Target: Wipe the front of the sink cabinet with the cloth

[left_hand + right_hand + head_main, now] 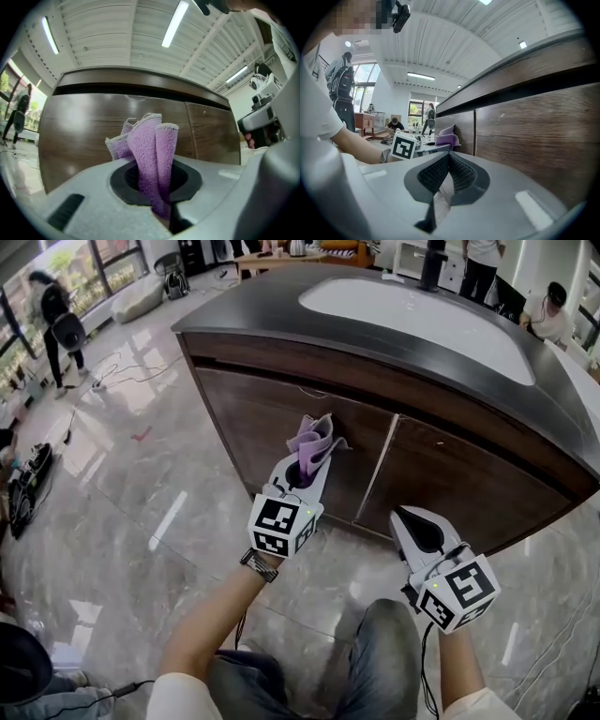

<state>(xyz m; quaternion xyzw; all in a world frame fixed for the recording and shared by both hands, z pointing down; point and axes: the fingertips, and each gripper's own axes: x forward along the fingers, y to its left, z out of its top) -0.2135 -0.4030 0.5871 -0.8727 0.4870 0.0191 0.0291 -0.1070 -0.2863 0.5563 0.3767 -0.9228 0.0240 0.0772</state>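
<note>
As I look down over the glossy grey marble floor (131, 493), the dark brown wooden sink cabinet (262, 409) stands ahead, its 2 doors under a black counter (253, 315) with a white basin (412, 320). Far back, a person (52, 320) stands by the windows (84, 263). My left claw (307, 468) is clamped on the purple terry cloth (315, 439), which sticks up from its jaws before the left door, near the seam; I cannot tell whether it touches. My right claw (411, 519) sits low by the right door, jaws together on nothing.

Lilac cloth (315, 441), dark brown woodgrain cabinet (251, 416)
</note>
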